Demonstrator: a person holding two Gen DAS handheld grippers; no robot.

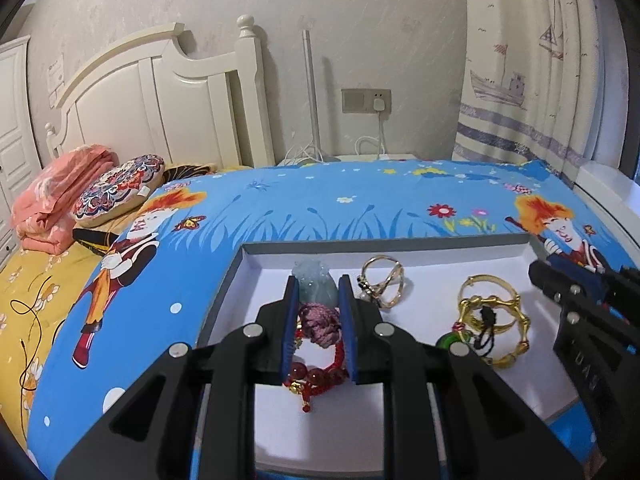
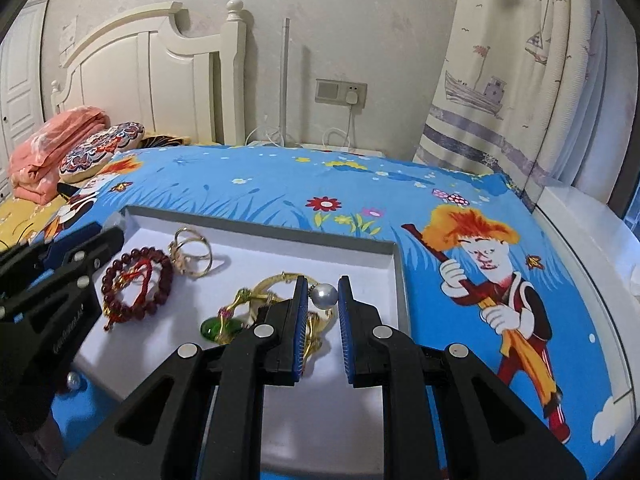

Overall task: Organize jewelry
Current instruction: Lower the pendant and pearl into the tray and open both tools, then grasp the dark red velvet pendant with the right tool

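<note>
A shallow white tray point(image 1: 420, 258) lies on the blue cartoon bedsheet and holds the jewelry. My left gripper point(image 1: 319, 284) is shut on a pale jade pendant point(image 1: 314, 285) with a purple knotted cord point(image 1: 322, 322), above a dark red bead bracelet point(image 1: 316, 378). Gold rings point(image 1: 382, 282) and gold bangles point(image 1: 494, 320) with a green stone point(image 1: 448, 340) lie to the right. My right gripper point(image 2: 323, 286) is open, its fingers either side of a grey pearl point(image 2: 325, 295) on a thin chain. The red bracelet point(image 2: 136, 286) and the bangles point(image 2: 276, 300) also show in the right wrist view.
A loose grey pearl point(image 2: 74, 380) lies by the tray's point(image 2: 394, 264) near left corner. A round patterned cushion point(image 1: 120, 188) and a folded pink blanket point(image 1: 60, 196) sit at the bed's head. Curtain point(image 1: 532, 60) and a white ledge stand to the right.
</note>
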